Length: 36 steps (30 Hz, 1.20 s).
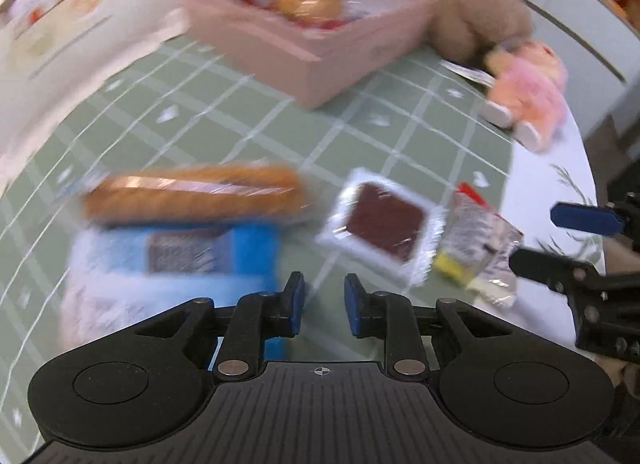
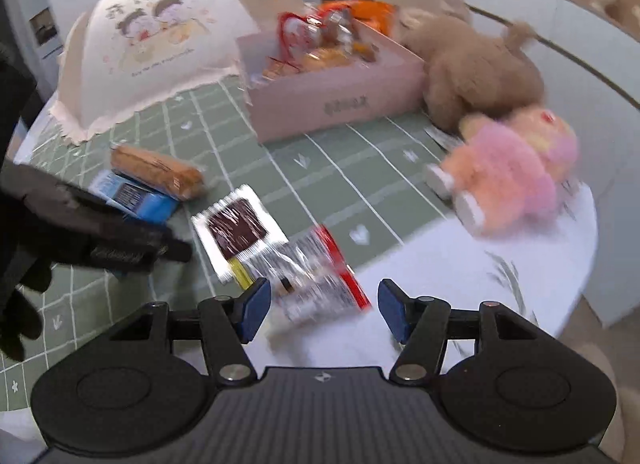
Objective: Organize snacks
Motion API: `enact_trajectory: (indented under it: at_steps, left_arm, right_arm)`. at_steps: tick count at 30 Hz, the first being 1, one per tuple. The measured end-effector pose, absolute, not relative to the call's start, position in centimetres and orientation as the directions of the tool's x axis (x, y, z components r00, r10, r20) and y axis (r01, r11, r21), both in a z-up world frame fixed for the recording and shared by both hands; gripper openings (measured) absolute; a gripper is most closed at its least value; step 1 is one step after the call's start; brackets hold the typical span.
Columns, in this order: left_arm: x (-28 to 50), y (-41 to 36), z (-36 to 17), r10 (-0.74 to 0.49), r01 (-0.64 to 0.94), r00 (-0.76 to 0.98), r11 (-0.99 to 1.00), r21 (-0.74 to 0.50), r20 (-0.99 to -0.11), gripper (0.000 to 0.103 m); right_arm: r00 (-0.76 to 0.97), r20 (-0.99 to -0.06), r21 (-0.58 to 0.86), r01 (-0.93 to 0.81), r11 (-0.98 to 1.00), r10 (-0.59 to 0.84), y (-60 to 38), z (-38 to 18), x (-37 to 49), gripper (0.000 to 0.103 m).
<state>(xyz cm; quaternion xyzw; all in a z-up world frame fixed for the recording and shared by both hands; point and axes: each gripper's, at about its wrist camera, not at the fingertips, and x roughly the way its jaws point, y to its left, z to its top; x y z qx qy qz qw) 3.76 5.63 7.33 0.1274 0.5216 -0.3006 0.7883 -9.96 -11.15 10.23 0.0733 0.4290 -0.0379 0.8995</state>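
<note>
A round table wears a green cloth with white lines. At the back sits a big white food cover with two cartoon kids on it. Next to it is a pink box with snacks already inside. A brown plush toy leans by the box, and a pink plush toy lies in front of it. Loose snacks lie on the cloth: a long brown bread pack resting on a blue box, a dark brown square cake, and a shiny silver packet. The right gripper hangs over the silver packet, fingers wide apart, holding nothing. The left gripper has a small gap between its fingers and holds nothing too.
</note>
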Motion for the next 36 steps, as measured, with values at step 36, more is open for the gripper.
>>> enact_trajectory:
  at_steps: [36]
  left_arm:
    - [5.7,2.1,6.6,-0.383,0.537,0.320,0.827,-0.167,-0.867,0.030]
  right_arm:
    - [0.562,-0.827,0.232,0.347,0.909,-0.004,-13.7,7.7,-13.9,0.059]
